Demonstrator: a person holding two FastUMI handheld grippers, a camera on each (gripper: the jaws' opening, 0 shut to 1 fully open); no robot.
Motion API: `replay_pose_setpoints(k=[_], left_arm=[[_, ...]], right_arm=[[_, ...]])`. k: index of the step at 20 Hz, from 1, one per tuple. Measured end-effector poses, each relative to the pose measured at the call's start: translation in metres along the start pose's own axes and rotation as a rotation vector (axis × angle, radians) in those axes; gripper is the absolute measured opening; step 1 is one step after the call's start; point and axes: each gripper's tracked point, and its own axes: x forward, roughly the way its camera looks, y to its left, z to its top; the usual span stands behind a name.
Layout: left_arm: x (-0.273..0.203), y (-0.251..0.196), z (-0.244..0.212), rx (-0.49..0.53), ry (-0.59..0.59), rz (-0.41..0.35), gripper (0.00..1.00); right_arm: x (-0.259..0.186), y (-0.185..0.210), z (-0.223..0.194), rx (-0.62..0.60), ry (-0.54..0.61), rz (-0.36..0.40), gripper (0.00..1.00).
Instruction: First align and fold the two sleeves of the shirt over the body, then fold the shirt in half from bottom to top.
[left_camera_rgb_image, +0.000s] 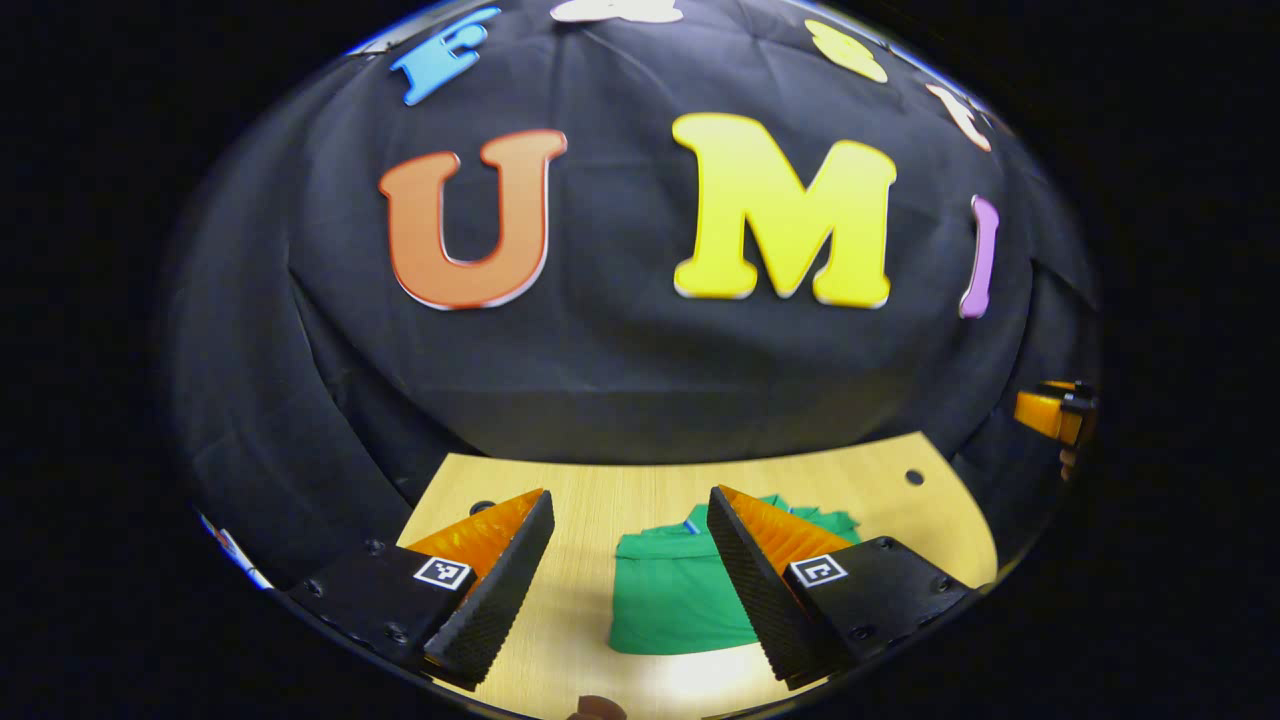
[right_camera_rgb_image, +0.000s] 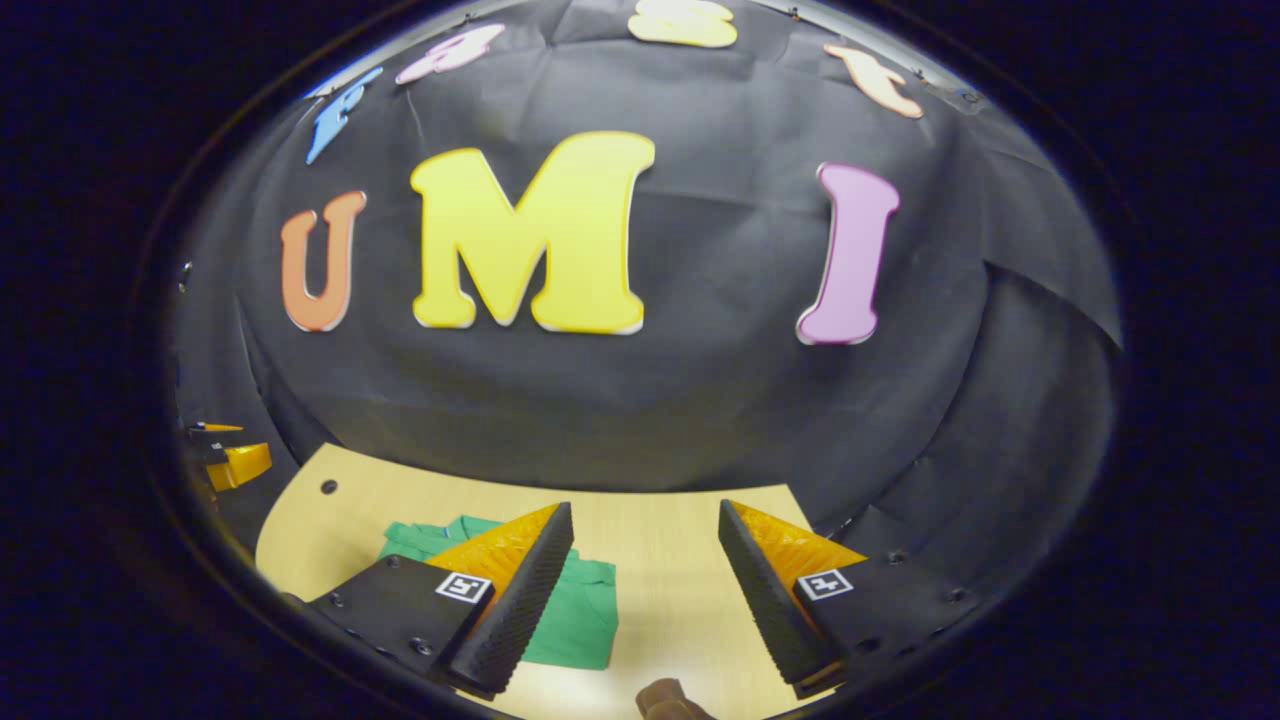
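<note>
In the left gripper view, the left gripper (left_camera_rgb_image: 628, 570) holds its two fingers wide apart with nothing in them, and the green shirt (left_camera_rgb_image: 675, 595), folded into a small block, lies on the wooden table (left_camera_rgb_image: 640, 480) between them, its right part behind the right finger. In the right gripper view, the right gripper (right_camera_rgb_image: 645, 590) is also spread wide and holds nothing, with the shirt (right_camera_rgb_image: 580, 620) down at about 7 o'clock, partly behind the left finger. Each gripper hangs above the table, and the left gripper view catches the other gripper far off at 3 o'clock, while the right gripper view catches the other one at 9 o'clock.
</note>
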Motion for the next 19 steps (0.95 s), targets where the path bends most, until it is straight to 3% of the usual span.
replay_pose_setpoints(k=[4, 8, 10, 16, 19], left_arm=[[-0.078, -0.011, 0.021, 0.016, -0.116, 0.009, 0.99], [-0.139, -0.018, -0.001, -0.015, -0.15, 0.026, 0.99], [-0.154, -0.029, -0.021, -0.016, -0.149, 0.016, 0.99], [-0.204, -0.037, -0.069, -0.015, -0.13, 0.039, 0.99], [-0.228, -0.036, -0.074, -0.067, -0.147, 0.039, 1.0]], right_arm=[[-0.087, -0.012, 0.024, 0.031, -0.109, -0.006, 0.94], [-0.147, -0.015, 0.01, -0.007, -0.177, -0.034, 0.92], [-0.171, -0.011, -0.004, -0.06, -0.225, -0.053, 0.95], [-0.219, 0.037, -0.036, -0.169, -0.321, 0.063, 0.95], [-0.235, 0.058, -0.041, -0.101, -0.298, 0.113, 0.93]])
